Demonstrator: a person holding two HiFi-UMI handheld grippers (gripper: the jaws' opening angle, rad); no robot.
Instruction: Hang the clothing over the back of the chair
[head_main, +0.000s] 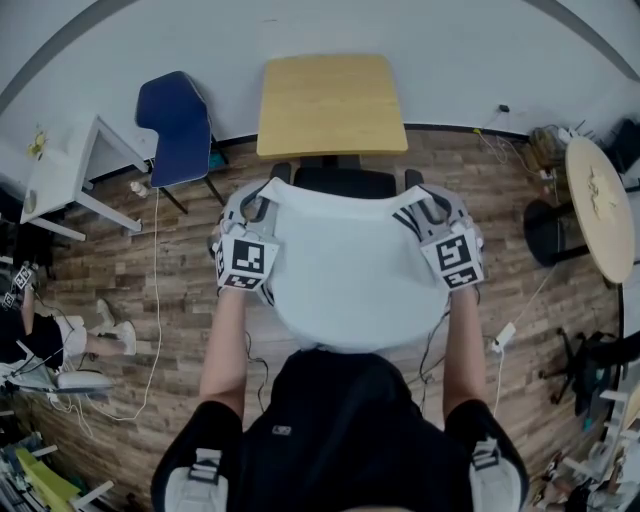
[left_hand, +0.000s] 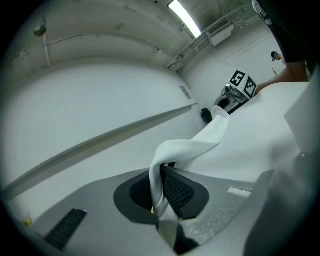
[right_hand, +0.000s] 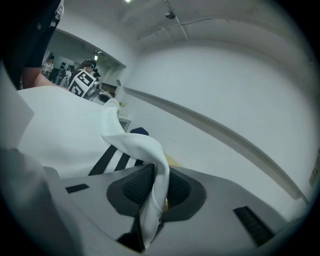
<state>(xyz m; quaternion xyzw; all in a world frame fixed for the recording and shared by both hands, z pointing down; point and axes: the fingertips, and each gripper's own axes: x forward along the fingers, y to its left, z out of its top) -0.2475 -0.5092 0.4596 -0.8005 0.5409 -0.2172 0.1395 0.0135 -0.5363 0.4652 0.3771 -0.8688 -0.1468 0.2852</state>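
Observation:
I hold a white garment (head_main: 350, 270) with black stripes spread between both grippers, over the black chair back (head_main: 345, 182) in front of me. My left gripper (head_main: 252, 207) pinches its left top edge; in the left gripper view a twisted fold of the garment (left_hand: 270, 135) is pressed between the pads of that gripper (left_hand: 159, 200). My right gripper (head_main: 432, 212) is at the right top edge. In the right gripper view the fold of the garment (right_hand: 60, 125) runs between the jaws of that gripper (right_hand: 156, 196), leaning on one pad with a slim gap at the other.
A yellow table (head_main: 330, 105) stands right behind the chair, against the wall. A blue chair (head_main: 178, 125) and a white table (head_main: 60, 175) are at the left, a round table (head_main: 600, 205) at the right. A person's legs (head_main: 100, 335) and cables lie on the wooden floor.

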